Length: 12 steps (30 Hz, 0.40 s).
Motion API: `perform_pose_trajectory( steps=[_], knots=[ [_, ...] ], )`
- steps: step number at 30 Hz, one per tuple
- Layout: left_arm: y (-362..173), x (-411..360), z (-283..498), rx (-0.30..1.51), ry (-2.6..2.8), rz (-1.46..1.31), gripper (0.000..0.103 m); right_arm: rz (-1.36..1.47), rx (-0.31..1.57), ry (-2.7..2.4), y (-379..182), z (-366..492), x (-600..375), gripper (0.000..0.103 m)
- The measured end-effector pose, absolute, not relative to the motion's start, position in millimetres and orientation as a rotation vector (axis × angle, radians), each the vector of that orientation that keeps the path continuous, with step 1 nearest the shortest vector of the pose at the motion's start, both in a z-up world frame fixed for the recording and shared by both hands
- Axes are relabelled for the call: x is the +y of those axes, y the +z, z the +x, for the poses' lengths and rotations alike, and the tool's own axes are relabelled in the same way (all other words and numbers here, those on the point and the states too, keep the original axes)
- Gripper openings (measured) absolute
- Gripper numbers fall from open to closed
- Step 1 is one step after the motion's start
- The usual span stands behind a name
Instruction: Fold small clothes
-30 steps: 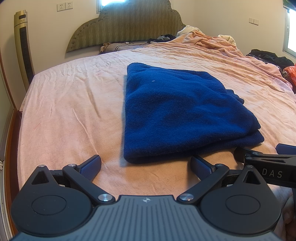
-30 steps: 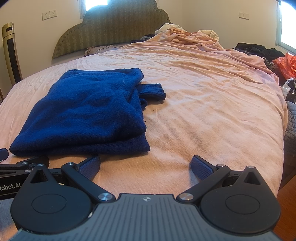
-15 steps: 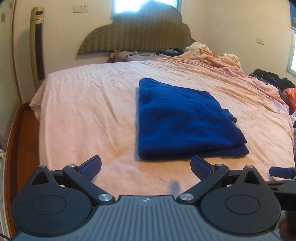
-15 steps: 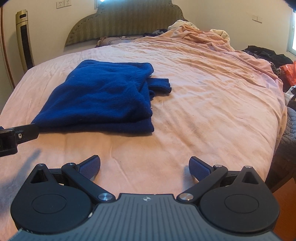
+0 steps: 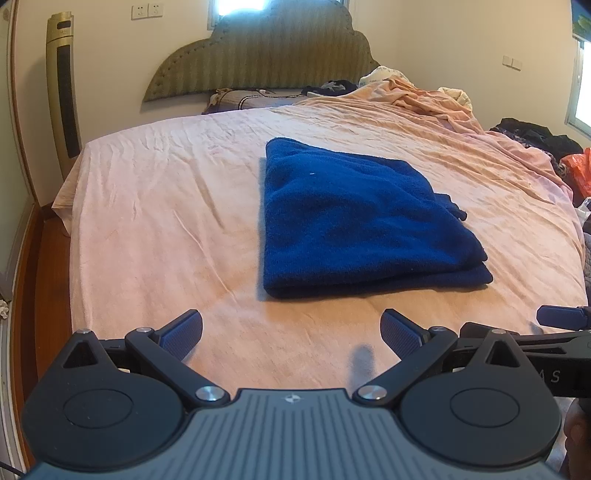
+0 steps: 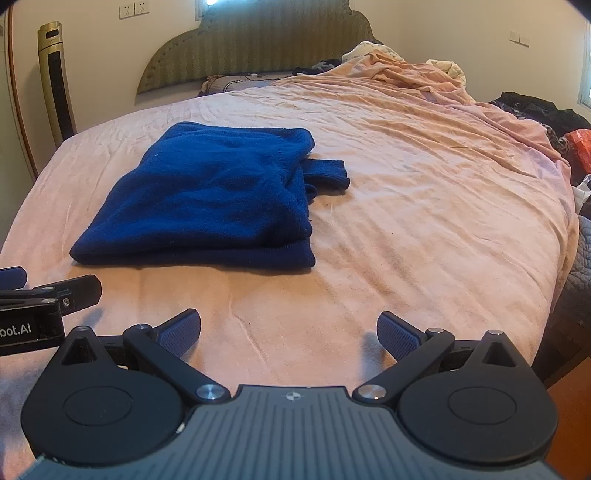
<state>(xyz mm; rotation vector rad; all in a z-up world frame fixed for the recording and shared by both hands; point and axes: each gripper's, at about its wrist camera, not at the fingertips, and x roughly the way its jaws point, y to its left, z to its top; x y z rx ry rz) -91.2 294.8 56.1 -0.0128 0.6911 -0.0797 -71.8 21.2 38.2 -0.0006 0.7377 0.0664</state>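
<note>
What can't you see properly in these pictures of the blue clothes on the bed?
- Blue garment: left wrist view; it is folded, so the inner layers and its type are hidden.
- Its sleeve end: right wrist view; the rest is tucked under the fold.
- Dark pile beside the bed: too small and cut by the edge.
- Person's hand: left wrist view; the frame edge cuts it off.

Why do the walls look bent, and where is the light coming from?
Both wrist views use fisheye lenses, so the edges curve. Left view: the window above the headboard is blown out white. Right view: the open right claw throws soft shadows on the sheet.
</note>
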Motion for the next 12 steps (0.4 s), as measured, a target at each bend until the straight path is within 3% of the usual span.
perform_pose_trajectory(
  steps=[12],
  knots=[
    [51.3, 294.1, -90.1, 0.707, -0.079, -0.011, 0.103, -0.004, 0.631, 0.076, 41.1, -80.4, 20.2, 0.102]
  ],
)
